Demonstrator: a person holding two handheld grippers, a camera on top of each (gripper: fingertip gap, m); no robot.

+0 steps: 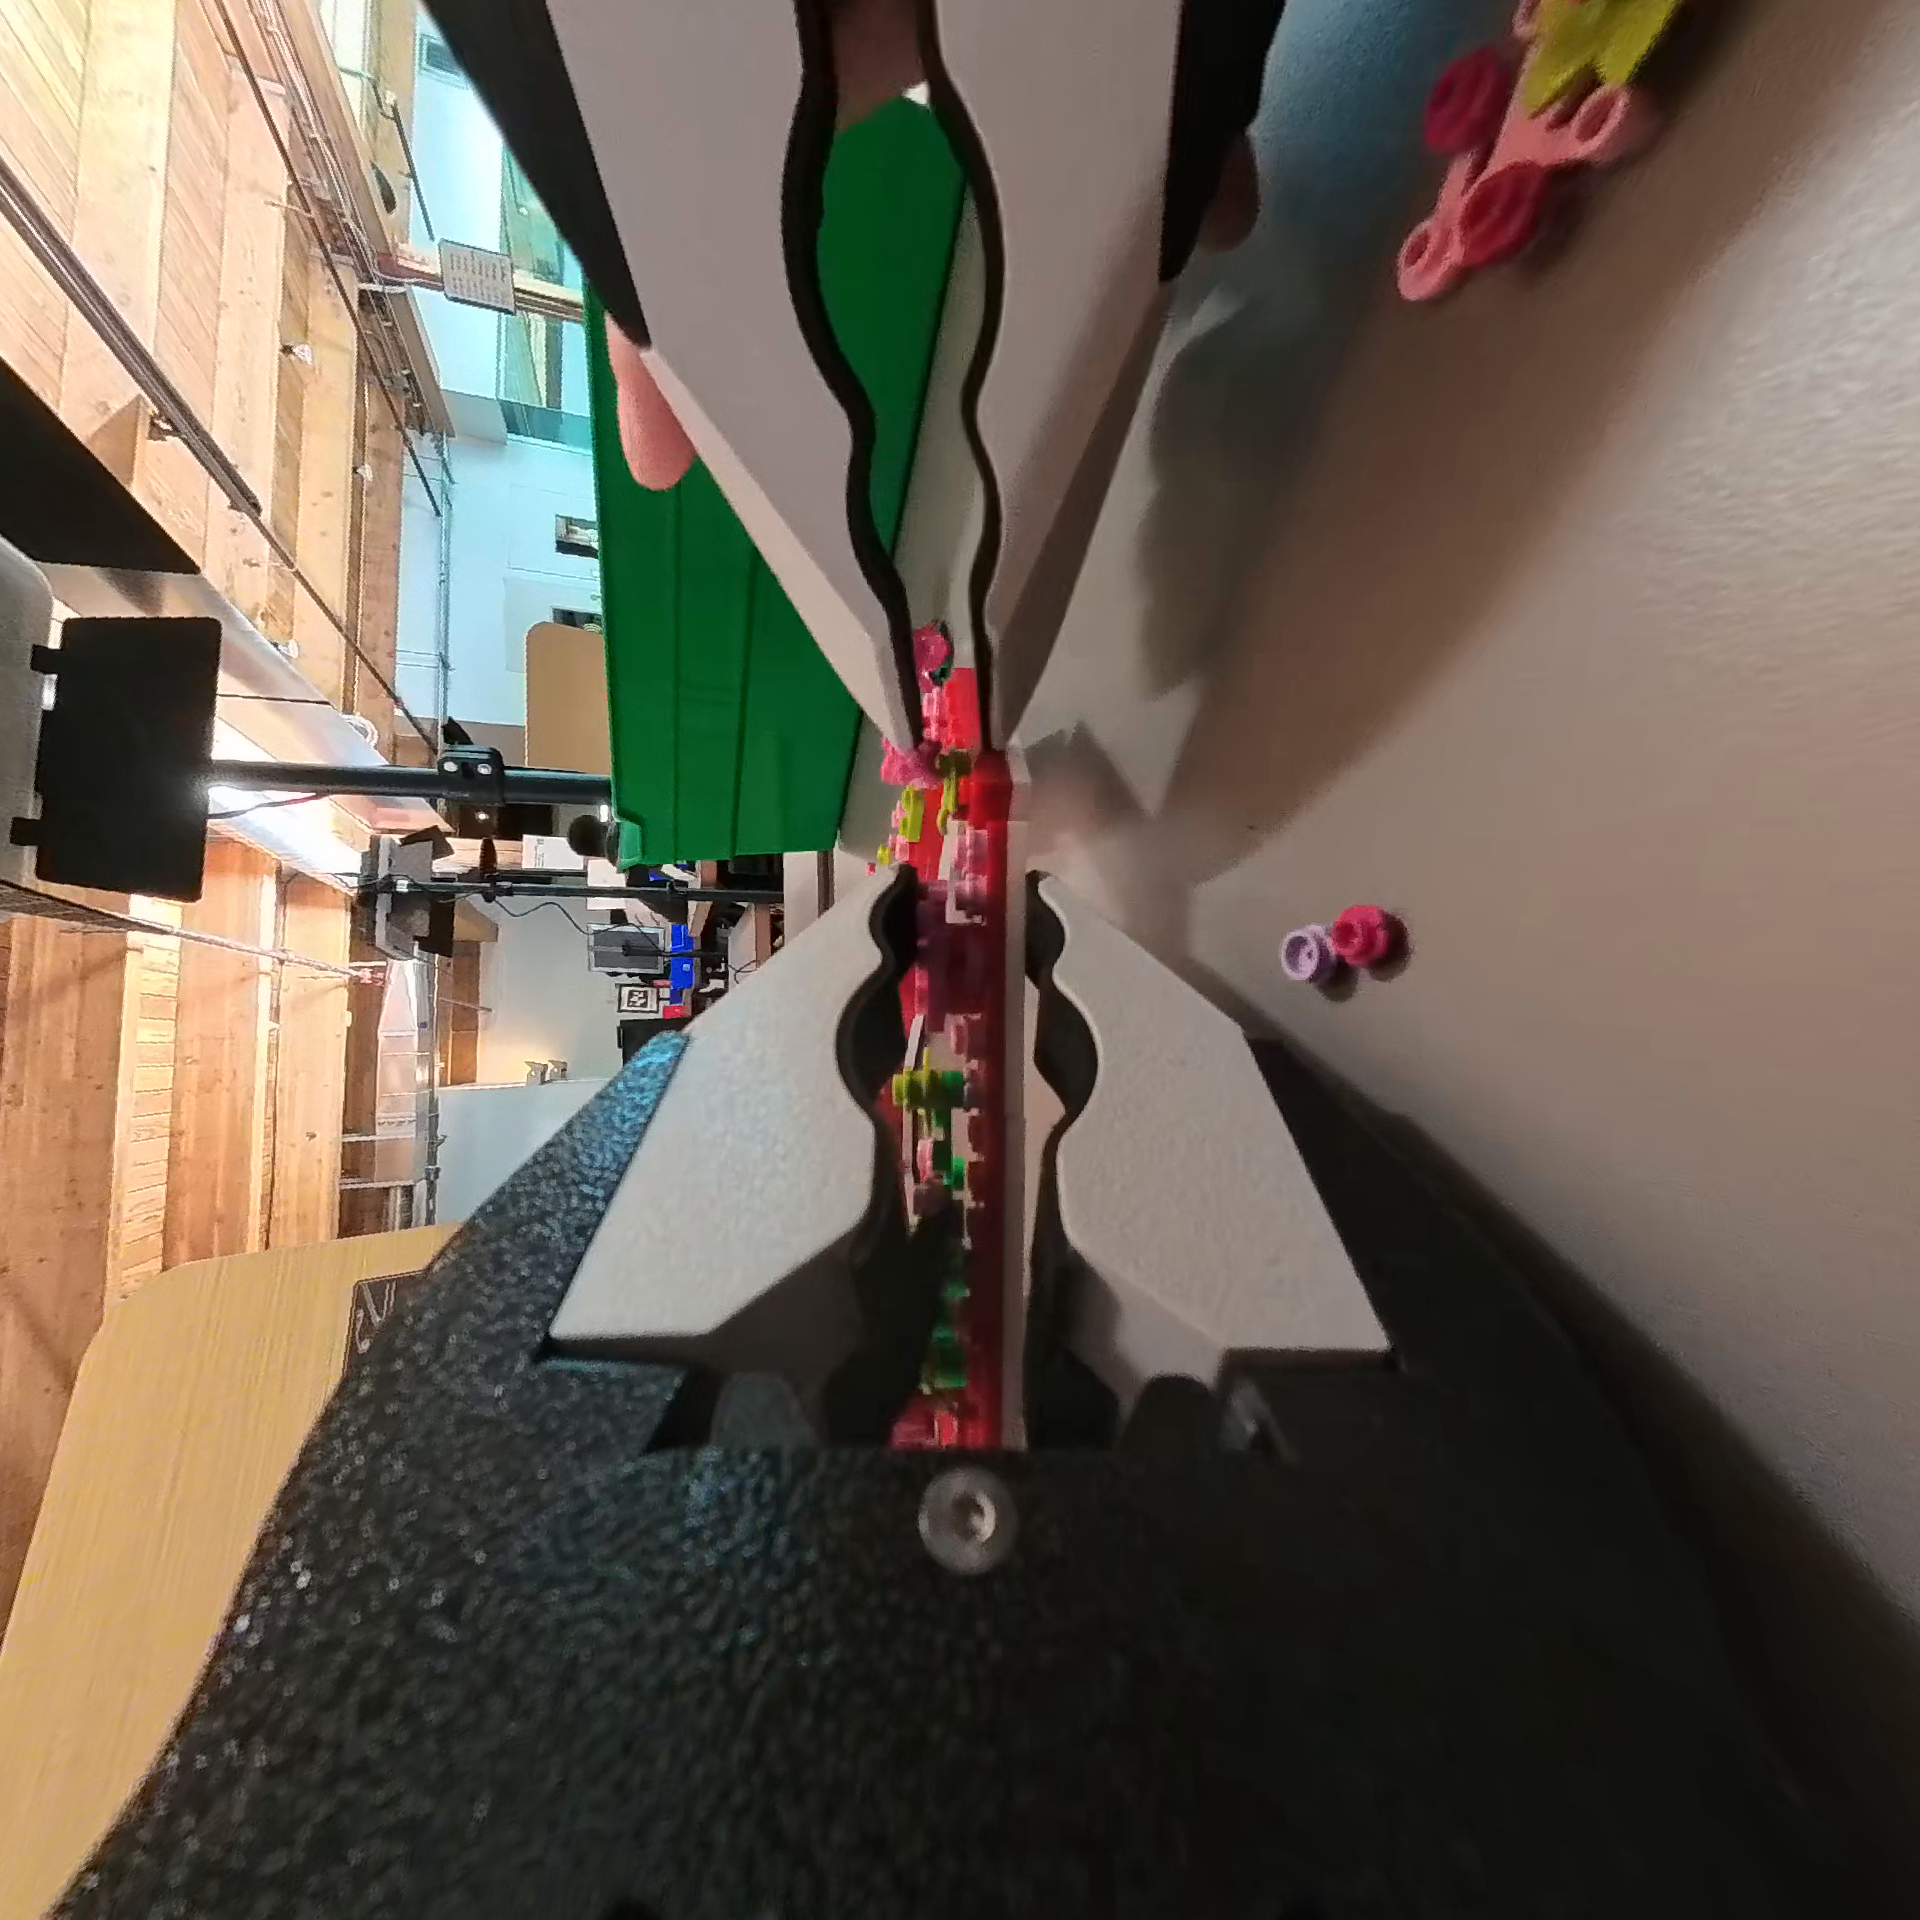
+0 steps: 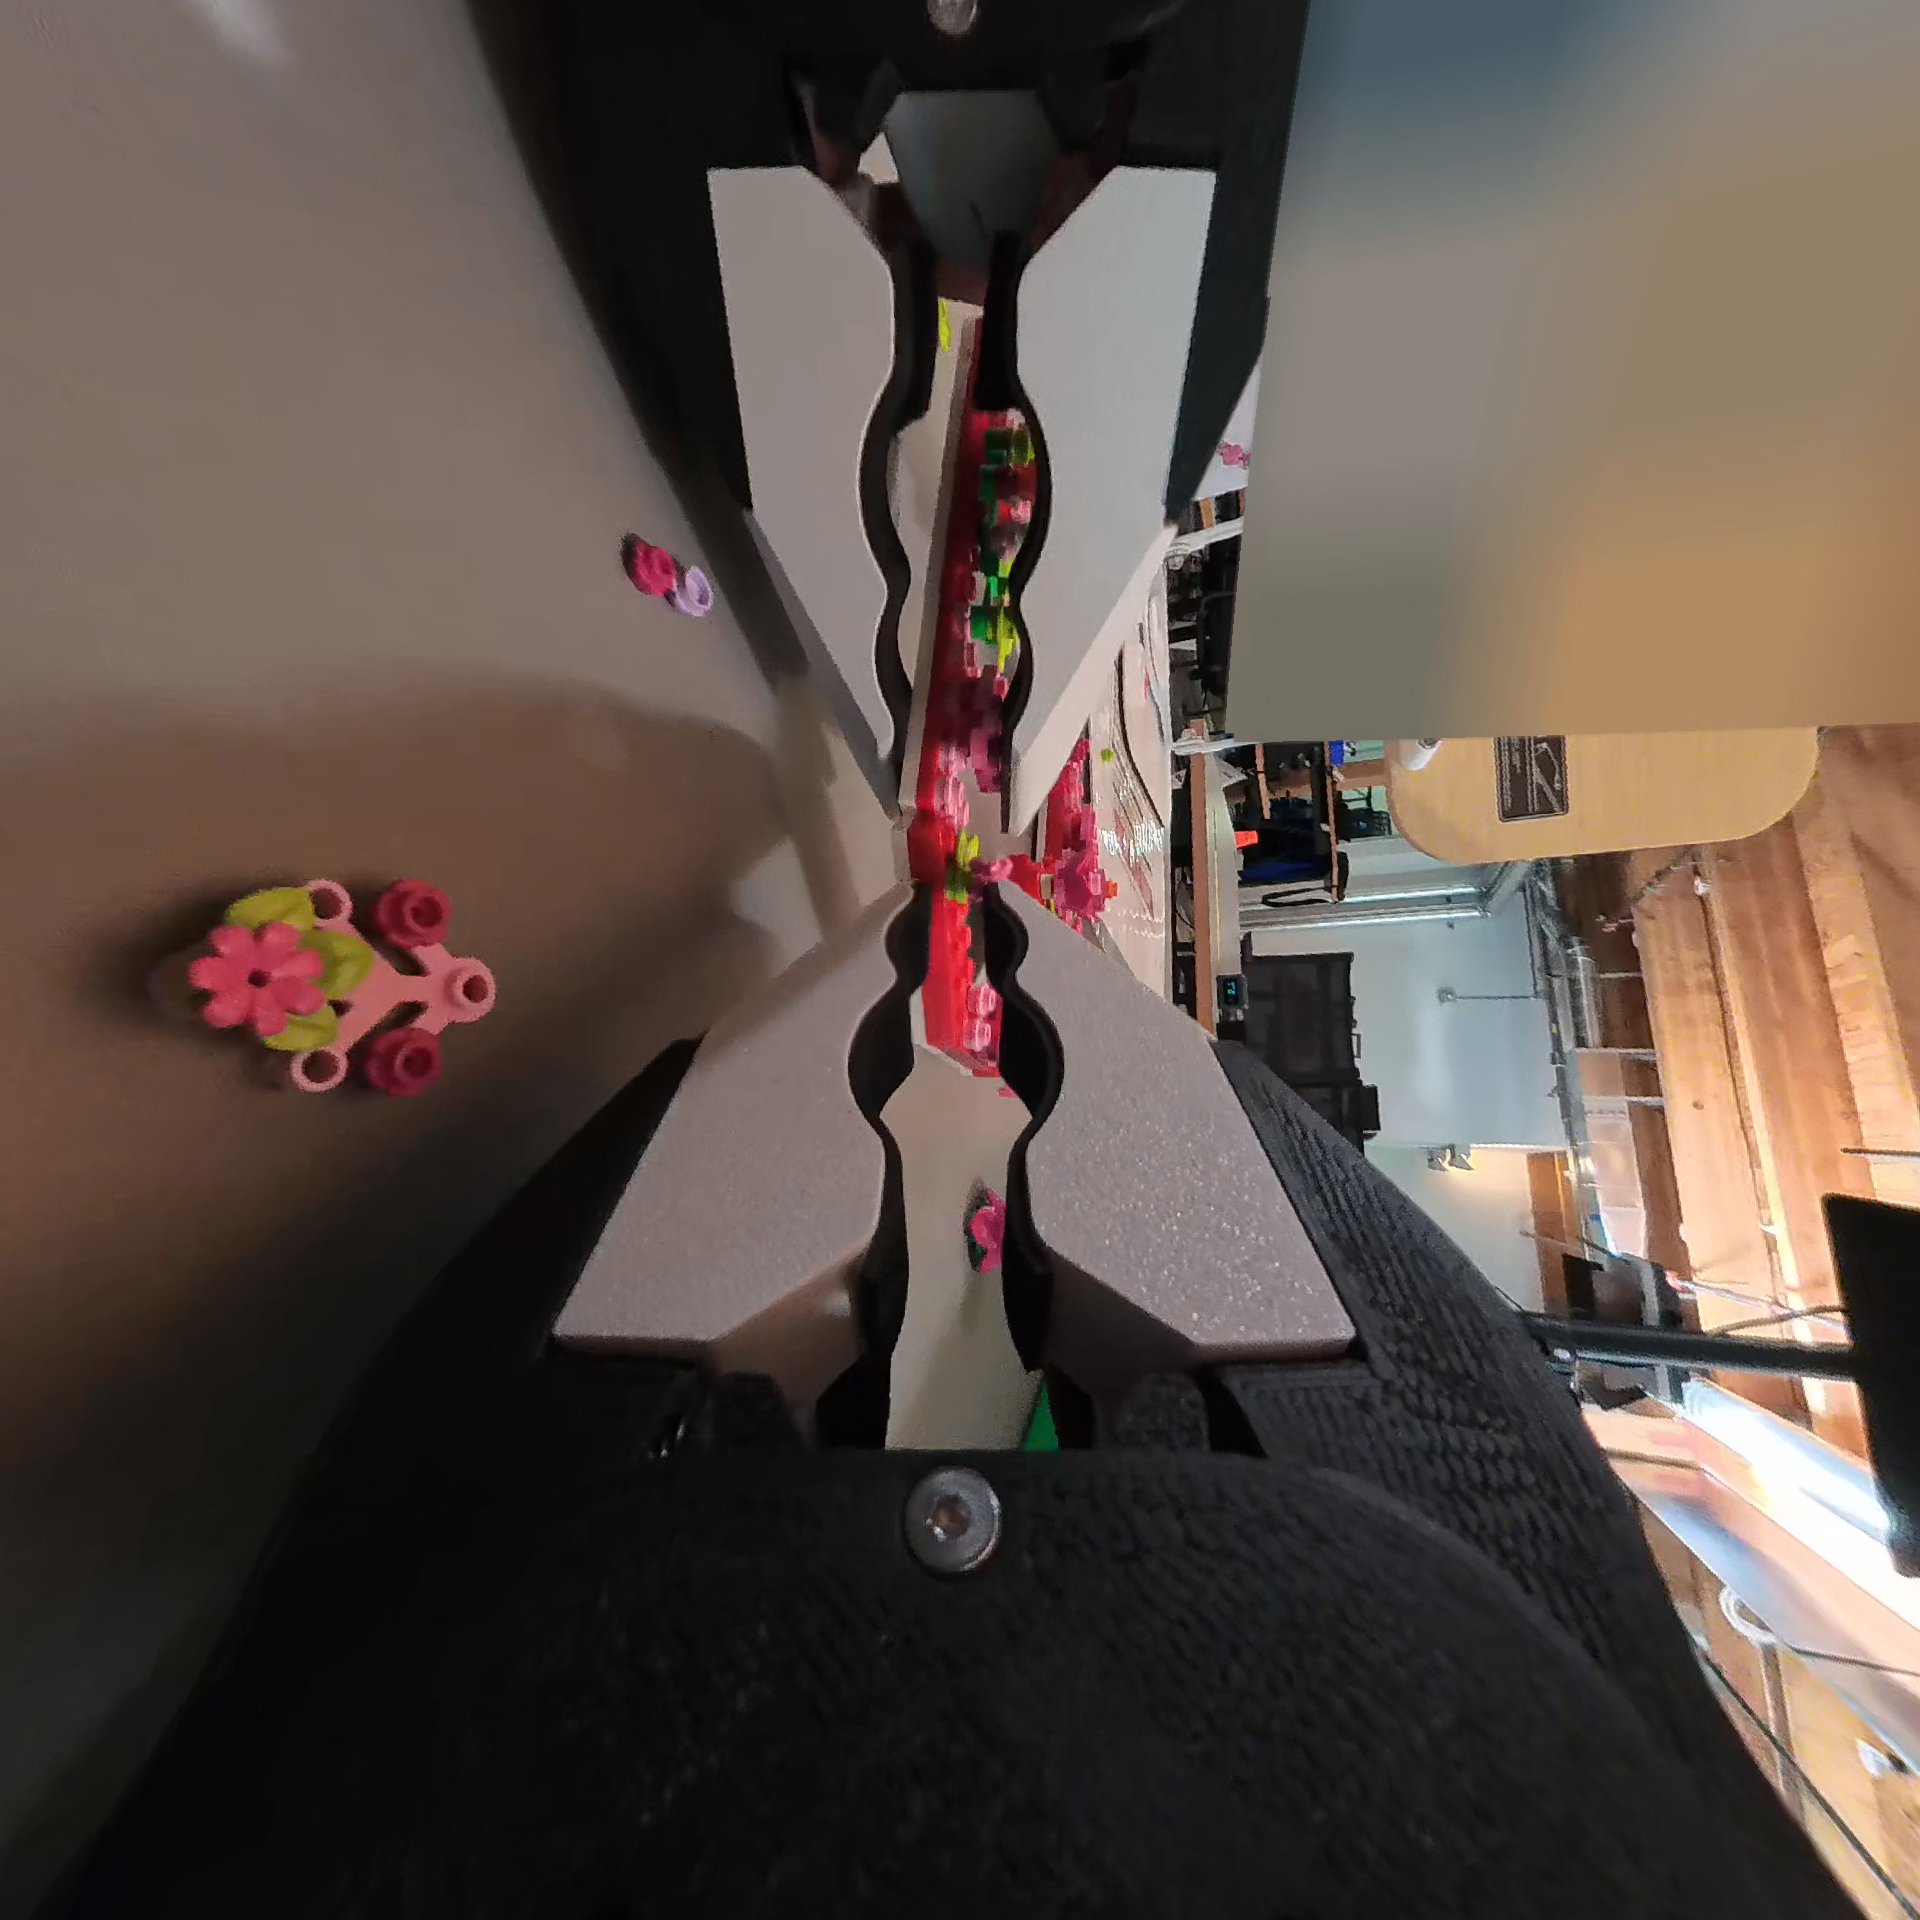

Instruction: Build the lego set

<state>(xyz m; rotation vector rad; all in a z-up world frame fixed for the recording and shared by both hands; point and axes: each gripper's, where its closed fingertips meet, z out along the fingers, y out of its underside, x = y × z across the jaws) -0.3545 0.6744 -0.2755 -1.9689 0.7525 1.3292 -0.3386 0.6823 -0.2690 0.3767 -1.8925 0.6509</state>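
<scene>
A red lego plate (image 1: 990,1039) carrying pink flowers and green leaf pieces is held edge-on above the white table (image 1: 1610,675). My left gripper (image 1: 971,883) is shut on one end of it. My right gripper (image 2: 951,899) is shut on the opposite end of the red plate (image 2: 940,966), tip to tip with the left. The right gripper also shows in the left wrist view (image 1: 958,743), and the left gripper in the right wrist view (image 2: 956,810). A pink branch piece with a flower, leaves and dark pink studs (image 2: 322,982) lies loose on the table and also shows in the left wrist view (image 1: 1517,156).
A magenta and a lavender round stud (image 1: 1340,940) lie together on the table. A small pink flower piece (image 2: 985,1231) lies below the right gripper. A green bin (image 1: 727,623) stands behind the grippers. More red and pink lego (image 2: 1075,862) sits farther off. Both grippers' tips are close together, under 4 cm apart.
</scene>
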